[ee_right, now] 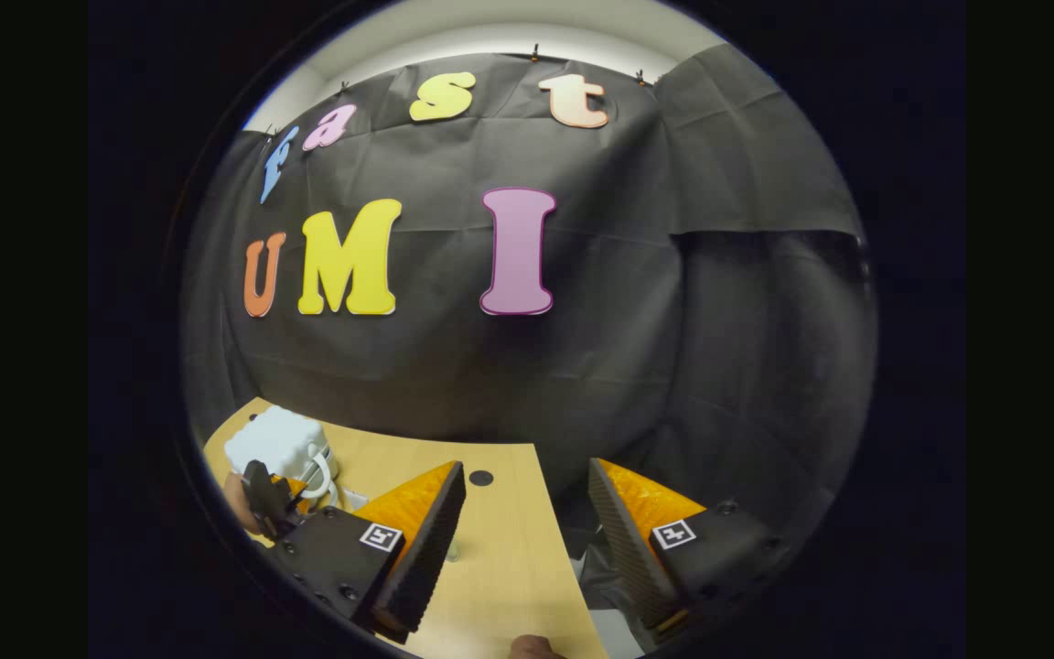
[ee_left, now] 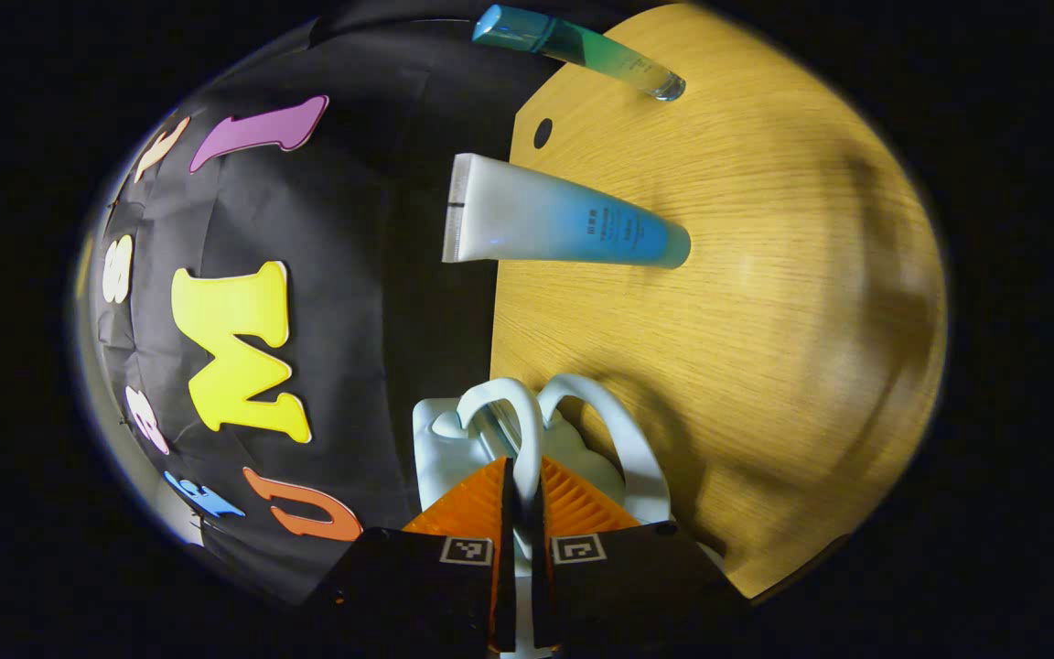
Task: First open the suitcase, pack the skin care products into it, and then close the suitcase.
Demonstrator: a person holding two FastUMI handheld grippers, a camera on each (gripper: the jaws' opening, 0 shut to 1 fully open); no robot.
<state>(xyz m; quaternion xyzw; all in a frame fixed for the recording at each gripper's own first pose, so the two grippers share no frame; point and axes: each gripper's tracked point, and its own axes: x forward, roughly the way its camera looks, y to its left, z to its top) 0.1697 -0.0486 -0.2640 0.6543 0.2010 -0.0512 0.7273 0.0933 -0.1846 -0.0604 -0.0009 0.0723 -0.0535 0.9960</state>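
A small white suitcase (ee_left: 454, 448) sits on the wooden table (ee_left: 765, 320) with two looped white handles. My left gripper (ee_left: 521, 462) is shut on one handle (ee_left: 527, 416); the other handle (ee_left: 618, 430) is free beside it. Beyond it, a white-to-blue tube (ee_left: 564, 224) and a green-blue bottle (ee_left: 582, 48) rest on the table; this view is rolled sideways. In the right gripper view, my right gripper (ee_right: 527, 467) hangs open over the table's edge with nothing in it, and the suitcase (ee_right: 275, 439) stands at far left with the left gripper (ee_right: 266, 494) at it.
The table has a round cable hole (ee_left: 543, 133) near its back edge, seen also as the hole (ee_right: 481, 478) between my right fingers. The black cloth wall (ee_right: 582, 348) stands close behind the table (ee_right: 500, 567). A hand (ee_right: 232, 502) holds the left gripper.
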